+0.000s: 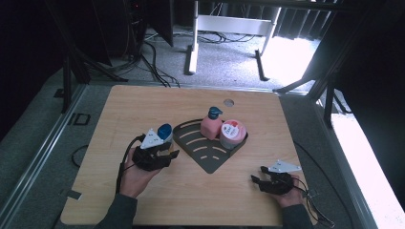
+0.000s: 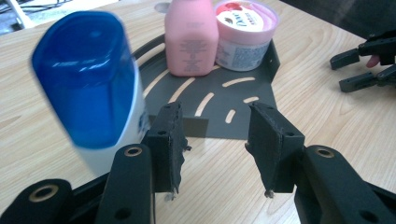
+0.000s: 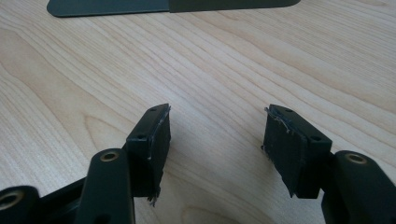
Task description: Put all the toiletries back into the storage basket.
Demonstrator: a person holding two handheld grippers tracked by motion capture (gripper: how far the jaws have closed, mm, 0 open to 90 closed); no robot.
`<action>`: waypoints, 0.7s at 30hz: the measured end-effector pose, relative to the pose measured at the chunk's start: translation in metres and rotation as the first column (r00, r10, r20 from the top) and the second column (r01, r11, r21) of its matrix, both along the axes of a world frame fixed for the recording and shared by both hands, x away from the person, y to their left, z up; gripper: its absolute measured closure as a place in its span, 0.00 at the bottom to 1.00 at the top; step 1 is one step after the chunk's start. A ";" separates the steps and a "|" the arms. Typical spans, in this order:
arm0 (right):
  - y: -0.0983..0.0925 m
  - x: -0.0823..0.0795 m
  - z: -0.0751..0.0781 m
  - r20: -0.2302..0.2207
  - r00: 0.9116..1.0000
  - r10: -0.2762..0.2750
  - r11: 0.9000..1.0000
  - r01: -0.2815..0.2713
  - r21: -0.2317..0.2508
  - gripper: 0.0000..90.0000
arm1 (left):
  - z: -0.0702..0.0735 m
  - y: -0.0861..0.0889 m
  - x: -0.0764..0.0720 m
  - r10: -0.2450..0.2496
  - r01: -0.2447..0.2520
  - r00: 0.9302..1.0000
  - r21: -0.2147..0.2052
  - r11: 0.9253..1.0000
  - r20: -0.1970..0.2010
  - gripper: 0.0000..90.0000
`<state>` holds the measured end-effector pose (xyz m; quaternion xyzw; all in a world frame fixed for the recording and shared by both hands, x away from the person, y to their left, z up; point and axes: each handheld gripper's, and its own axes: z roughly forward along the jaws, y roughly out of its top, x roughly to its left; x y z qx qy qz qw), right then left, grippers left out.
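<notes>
A white bottle with a blue cap point(image 2: 88, 84) stands on the wooden table point(image 1: 143, 102), just outside my left gripper's left jaw and not between the jaws. My left gripper point(image 2: 215, 116) is open with nothing between its pads and points toward a dark slotted corner rack point(image 2: 210, 100). At the back of the rack point(image 1: 205, 155) stand a pink bottle point(image 2: 191, 37) and a pink-lidded jar point(image 2: 245, 30). In the high view the blue-capped bottle point(image 1: 164, 132) is beside the left gripper point(image 1: 168, 149). My right gripper point(image 1: 258, 174) rests near the table's front right, open point(image 3: 217, 126) over bare wood.
The rack's front edge point(image 3: 173, 5) lies beyond the right gripper. The right gripper point(image 2: 364, 65) is far right of the rack in the left gripper view. A round hole point(image 1: 229, 102) marks the table's far edge. Cables and desk legs point(image 1: 193, 52) are on the floor beyond.
</notes>
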<state>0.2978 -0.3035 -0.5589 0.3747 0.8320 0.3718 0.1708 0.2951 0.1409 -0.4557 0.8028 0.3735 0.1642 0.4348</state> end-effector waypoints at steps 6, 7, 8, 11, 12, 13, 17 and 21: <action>0.000 0.000 0.000 0.000 1.000 0.000 1.000 0.000 0.000 0.45 | 0.000 0.010 -0.004 0.020 -0.020 1.000 0.008 1.000 -0.003 0.61; 0.000 0.000 0.000 0.000 1.000 0.000 1.000 0.000 0.000 0.45 | 0.000 0.012 -0.005 0.025 -0.025 1.000 0.010 1.000 -0.003 0.61; 0.000 0.000 0.000 0.000 1.000 0.001 1.000 -0.001 0.000 0.45 | 0.001 0.015 -0.005 0.033 -0.033 0.999 0.004 0.999 -0.001 0.61; 0.000 0.000 0.000 0.000 1.000 0.000 1.000 0.000 -0.001 0.45 | 0.003 0.021 -0.007 0.048 -0.048 0.999 -0.003 0.999 0.006 0.61; 0.000 0.000 0.000 0.000 1.000 -0.001 1.000 0.001 -0.001 0.45 | 0.003 0.023 -0.008 0.056 -0.056 0.998 -0.006 0.998 0.008 0.61; 0.000 0.000 0.000 0.000 1.000 0.000 1.000 0.000 -0.001 0.45 | 0.004 0.024 -0.008 0.064 -0.064 0.998 -0.003 0.998 0.010 0.61; 0.000 0.000 0.000 -0.001 1.000 -0.001 1.000 0.001 0.000 0.45 | 0.006 0.028 -0.008 0.086 -0.086 0.996 -0.004 0.996 0.012 0.60; 0.000 0.000 0.000 0.000 1.000 0.000 1.000 0.000 0.000 0.45 | 0.009 0.032 -0.005 0.102 -0.102 0.995 0.004 0.995 0.009 0.60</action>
